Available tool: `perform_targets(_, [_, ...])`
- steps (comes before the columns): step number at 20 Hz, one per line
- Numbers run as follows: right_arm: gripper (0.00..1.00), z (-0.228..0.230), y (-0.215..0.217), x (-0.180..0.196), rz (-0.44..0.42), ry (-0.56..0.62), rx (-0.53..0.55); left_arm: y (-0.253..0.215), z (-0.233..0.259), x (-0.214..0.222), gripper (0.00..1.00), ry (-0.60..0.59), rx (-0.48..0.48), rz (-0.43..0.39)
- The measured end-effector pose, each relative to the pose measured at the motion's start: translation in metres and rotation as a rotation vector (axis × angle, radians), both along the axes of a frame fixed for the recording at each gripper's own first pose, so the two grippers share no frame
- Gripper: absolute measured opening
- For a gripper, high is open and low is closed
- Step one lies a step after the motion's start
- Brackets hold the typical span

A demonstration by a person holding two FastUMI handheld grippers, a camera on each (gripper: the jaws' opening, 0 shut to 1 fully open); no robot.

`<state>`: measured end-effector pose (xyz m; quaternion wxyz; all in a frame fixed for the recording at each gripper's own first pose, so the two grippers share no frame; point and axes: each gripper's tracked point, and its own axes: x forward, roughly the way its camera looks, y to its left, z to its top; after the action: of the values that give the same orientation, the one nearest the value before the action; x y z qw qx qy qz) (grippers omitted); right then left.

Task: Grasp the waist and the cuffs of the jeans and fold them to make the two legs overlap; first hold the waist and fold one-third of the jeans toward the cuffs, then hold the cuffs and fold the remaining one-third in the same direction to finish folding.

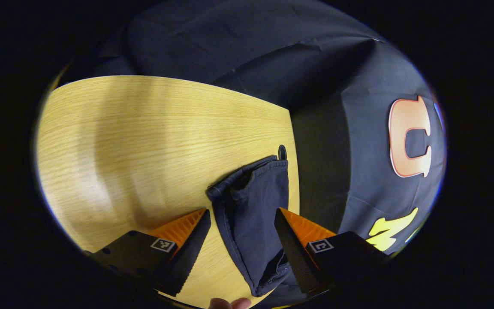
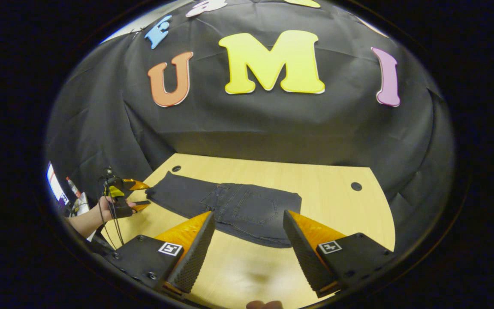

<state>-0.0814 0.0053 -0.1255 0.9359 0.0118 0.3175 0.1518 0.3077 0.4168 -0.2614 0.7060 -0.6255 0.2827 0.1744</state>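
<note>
The jeans (image 1: 251, 223) run out of sight past the left gripper view's lower edge.

The jeans (image 2: 230, 208) lie flat on the counter (image 2: 337, 201), with the waist end to the right and the cuffs to the left. The left tongs (image 2: 137, 195) are just beside the cuffs. The right tongs (image 2: 249, 240) are before the waist.

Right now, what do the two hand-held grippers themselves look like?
The left gripper and right gripper match: two wedge-shaped jaws with finely ribbed inner faces, each bearing a small square black-and-white marker tag. The right gripper view shows thin dark cables hanging off the left gripper beside the hand around it.
</note>
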Motion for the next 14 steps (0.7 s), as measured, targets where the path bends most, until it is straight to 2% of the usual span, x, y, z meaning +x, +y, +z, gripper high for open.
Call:
perform_targets(3, [0.94,-0.001,-0.005,0.003,-0.013,0.005,-0.001,-0.001,0.001,0.013,0.97,-0.023,0.0,0.002])
perform_targets(4, [0.97,-0.002,-0.006,0.004,-0.016,0.007,-0.001,-0.001,0.0,0.018,0.97,-0.04,-0.01,0.012])
perform_targets(5, [1.0,-0.003,-0.008,0.004,-0.018,0.011,-0.004,0.001,0.0,0.023,0.97,-0.061,-0.022,0.028])
perform_targets(7, [0.99,-0.004,-0.009,0.001,-0.023,0.022,-0.01,0.0,0.002,0.034,0.93,-0.115,-0.074,0.069])
perform_targets(8, [0.99,-0.004,-0.01,0.001,-0.028,0.026,-0.014,0.005,0.001,0.04,1.0,-0.129,-0.096,0.104])
perform_targets(9, [0.99,-0.004,-0.012,0.002,-0.034,0.029,-0.02,0.007,0.0,0.043,0.89,-0.136,-0.1,0.12])
perform_targets(10, [0.99,-0.007,-0.016,0.002,-0.043,0.032,-0.024,0.007,-0.009,0.044,0.86,-0.125,-0.088,0.113])
perform_targets(11, [0.94,-0.007,-0.023,0.002,-0.053,0.032,-0.027,0.005,-0.014,0.045,0.7,-0.12,-0.077,0.102])
perform_targets(12, [0.99,-0.006,-0.03,0.001,-0.065,0.031,-0.028,0.004,-0.016,0.046,0.55,-0.118,-0.062,0.096])
perform_targets(13, [0.99,-0.004,-0.035,-0.001,-0.077,0.031,-0.029,0.005,-0.02,0.047,0.4,-0.102,-0.039,0.083])
perform_targets(14, [0.99,-0.002,-0.039,-0.003,-0.089,0.029,-0.029,0.004,-0.023,0.046,0.34,-0.085,-0.017,0.074])
